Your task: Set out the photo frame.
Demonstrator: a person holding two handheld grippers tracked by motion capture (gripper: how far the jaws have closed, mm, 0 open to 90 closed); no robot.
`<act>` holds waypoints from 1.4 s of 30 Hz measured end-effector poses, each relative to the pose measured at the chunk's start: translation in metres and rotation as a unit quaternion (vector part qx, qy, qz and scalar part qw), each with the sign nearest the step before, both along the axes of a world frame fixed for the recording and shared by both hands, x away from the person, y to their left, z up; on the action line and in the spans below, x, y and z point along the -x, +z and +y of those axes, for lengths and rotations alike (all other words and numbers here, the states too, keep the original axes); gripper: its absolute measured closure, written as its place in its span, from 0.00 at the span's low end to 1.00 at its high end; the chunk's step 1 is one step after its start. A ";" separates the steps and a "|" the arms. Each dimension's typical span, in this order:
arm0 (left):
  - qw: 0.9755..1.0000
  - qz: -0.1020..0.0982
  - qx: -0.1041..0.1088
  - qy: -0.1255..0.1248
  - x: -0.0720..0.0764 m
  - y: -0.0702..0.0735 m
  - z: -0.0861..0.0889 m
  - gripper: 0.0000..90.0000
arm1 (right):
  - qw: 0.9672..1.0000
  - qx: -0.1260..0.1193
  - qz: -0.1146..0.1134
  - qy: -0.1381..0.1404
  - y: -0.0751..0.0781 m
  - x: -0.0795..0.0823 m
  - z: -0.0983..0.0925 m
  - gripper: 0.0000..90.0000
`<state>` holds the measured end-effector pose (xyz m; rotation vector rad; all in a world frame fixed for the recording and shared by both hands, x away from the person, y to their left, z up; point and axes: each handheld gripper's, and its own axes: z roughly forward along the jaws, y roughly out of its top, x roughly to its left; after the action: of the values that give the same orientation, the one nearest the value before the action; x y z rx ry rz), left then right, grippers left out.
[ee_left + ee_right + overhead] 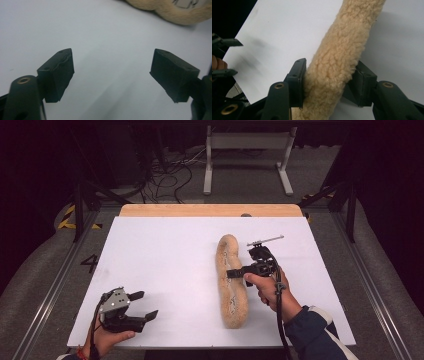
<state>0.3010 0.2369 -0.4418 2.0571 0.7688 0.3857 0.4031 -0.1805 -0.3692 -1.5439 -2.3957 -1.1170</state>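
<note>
The long tan fleece sleeve [231, 282] lies lengthwise, right of centre on the white table [160, 265]. The right gripper [329, 77] pinches its middle; squashy pile could slip free. The left gripper [140, 306], near-left, gapes wide and empty, giving no support.

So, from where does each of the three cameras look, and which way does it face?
High view: above the table's near edge, facing forward and down on the white table; both hands show, left gripper, right gripper.
Left gripper view: rides on the left gripper, facing the table between open jaws.
Right gripper view: rides on the right gripper, jaws pressing the fleece roll.
Shared: all three show the fleece roll and table.
</note>
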 end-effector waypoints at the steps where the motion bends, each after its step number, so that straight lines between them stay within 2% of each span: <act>1: 1.000 -0.006 -0.011 0.007 -0.001 -0.001 0.002 0.19 | 1.000 0.003 0.003 0.006 0.000 -0.001 0.001 0.56; 2: 1.000 -0.012 -0.023 0.014 -0.003 -0.002 0.005 0.19 | 1.000 0.002 0.005 0.009 -0.001 -0.002 0.002 0.55; 4: 0.999 -0.009 -0.028 0.018 -0.004 -0.004 0.007 0.19 | 1.000 -0.002 0.008 0.007 -0.002 -0.004 0.001 0.54; 5: 0.999 -0.004 -0.035 0.023 -0.007 -0.008 0.010 0.19 | 1.000 -0.003 0.008 0.009 -0.005 -0.007 0.002 0.47; 6: 0.999 -0.002 -0.033 0.022 -0.008 -0.009 0.011 0.19 | 1.000 0.000 0.013 0.004 -0.007 -0.009 0.003 0.43; 9: 0.999 0.002 -0.033 0.022 -0.008 -0.009 0.008 0.19 | 1.000 -0.018 0.023 0.011 -0.012 -0.013 0.003 0.48; 10: 0.999 -0.001 -0.038 0.018 -0.009 -0.009 0.007 0.19 | 1.000 -0.015 0.019 0.014 -0.011 -0.012 0.004 0.49; 11: 0.999 0.004 -0.034 0.018 -0.009 -0.009 0.005 0.19 | 1.000 -0.003 0.009 0.019 -0.009 -0.012 0.005 0.50; 13: 0.999 0.007 -0.039 0.012 -0.009 -0.010 0.003 0.19 | 1.000 0.018 0.005 0.025 -0.005 -0.011 0.007 0.51; 14: 0.999 0.007 -0.039 0.012 -0.009 -0.010 0.003 0.19 | 1.000 0.018 0.005 0.025 -0.005 -0.011 0.007 0.51; 17: 0.999 0.018 -0.036 0.003 -0.008 -0.015 -0.004 0.20 | 0.998 0.047 -0.002 0.040 -0.001 -0.013 0.011 0.52; 20: 0.999 0.012 -0.042 -0.004 -0.006 -0.016 -0.011 0.21 | 0.995 0.081 -0.019 0.053 0.003 -0.011 0.015 0.54; 23: 0.999 0.012 -0.042 -0.011 -0.004 -0.016 -0.016 0.21 | 0.994 0.091 -0.023 0.063 0.005 -0.011 0.016 0.55; 24: 0.999 0.014 -0.039 -0.013 -0.005 -0.016 -0.017 0.21 | 0.991 0.110 -0.031 0.075 0.008 -0.011 0.018 0.58; 27: 0.999 0.017 -0.034 -0.014 -0.005 -0.016 -0.016 0.21 | 0.988 0.128 -0.042 0.080 0.012 -0.010 0.019 0.64; 33: 0.999 0.021 -0.026 -0.020 -0.006 -0.016 -0.016 0.21 | 0.987 0.123 -0.049 0.093 0.011 -0.011 0.019 0.65; 36: 0.999 0.028 -0.021 -0.022 -0.006 -0.017 -0.017 0.21 | 0.983 0.118 -0.058 0.125 0.011 -0.013 0.020 0.67; 37: 0.999 0.028 -0.021 -0.022 -0.006 -0.017 -0.017 0.22 | 0.983 0.118 -0.058 0.125 0.011 -0.013 0.020 0.67; 38: 0.999 0.027 -0.020 -0.030 -0.007 -0.017 -0.019 0.22 | 0.983 0.108 -0.057 0.139 0.011 -0.014 0.021 0.67; 39: 0.999 0.029 -0.019 -0.033 -0.007 -0.017 -0.020 0.22 | 0.975 0.108 -0.063 0.182 0.012 -0.015 0.027 0.68; 41: 0.999 0.030 -0.022 -0.036 -0.007 -0.018 -0.021 0.22 | 0.965 0.117 -0.069 0.225 0.013 -0.017 0.036 0.68; 42: 0.999 0.032 -0.019 -0.038 -0.008 -0.018 -0.021 0.22 | 0.958 0.119 -0.073 0.249 0.013 -0.016 0.041 0.68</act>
<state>0.3086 0.2160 -0.4595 2.1364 0.7229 0.2957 0.4195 -0.1393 -0.3558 -0.8310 -2.8720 -0.8818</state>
